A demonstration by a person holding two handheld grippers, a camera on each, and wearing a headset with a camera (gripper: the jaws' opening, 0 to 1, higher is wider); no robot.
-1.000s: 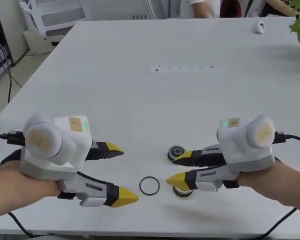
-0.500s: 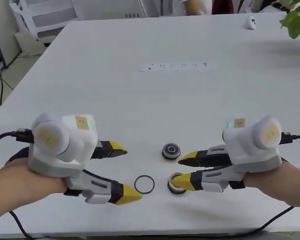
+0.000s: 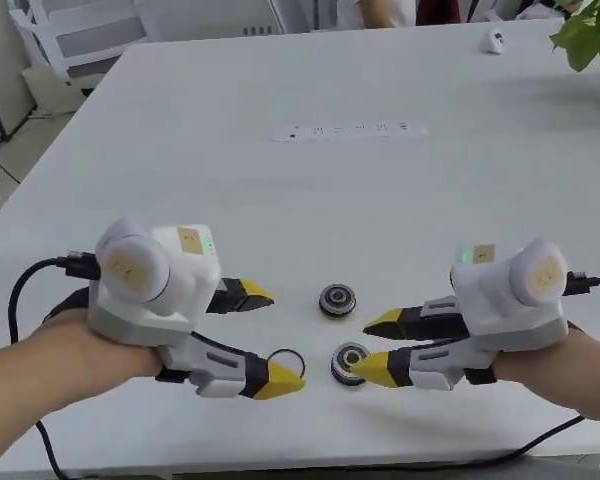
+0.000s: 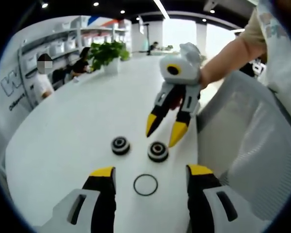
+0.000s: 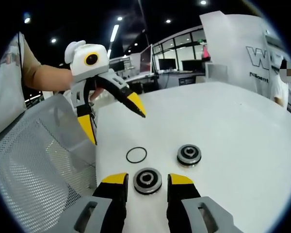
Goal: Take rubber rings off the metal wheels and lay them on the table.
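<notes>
Both pairs of jaws stood apart, lower centre
Left hand-held gripper [image 3: 280, 338] framed a loose rubber ring [image 4: 145, 185]; right hand-held gripper [image 3: 368, 345] straddled a metal wheel [image 5: 147, 180] on the counter [image 3: 330, 200]

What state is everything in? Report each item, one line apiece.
Rubber ring: loose, flat on the table.
Near wheel: flat, between the right tongs' jaws, not clamped.
Far wheel: flat on the table, untouched.
Left tongs: open, empty.
Right tongs: open, straddling the near wheel.
</notes>
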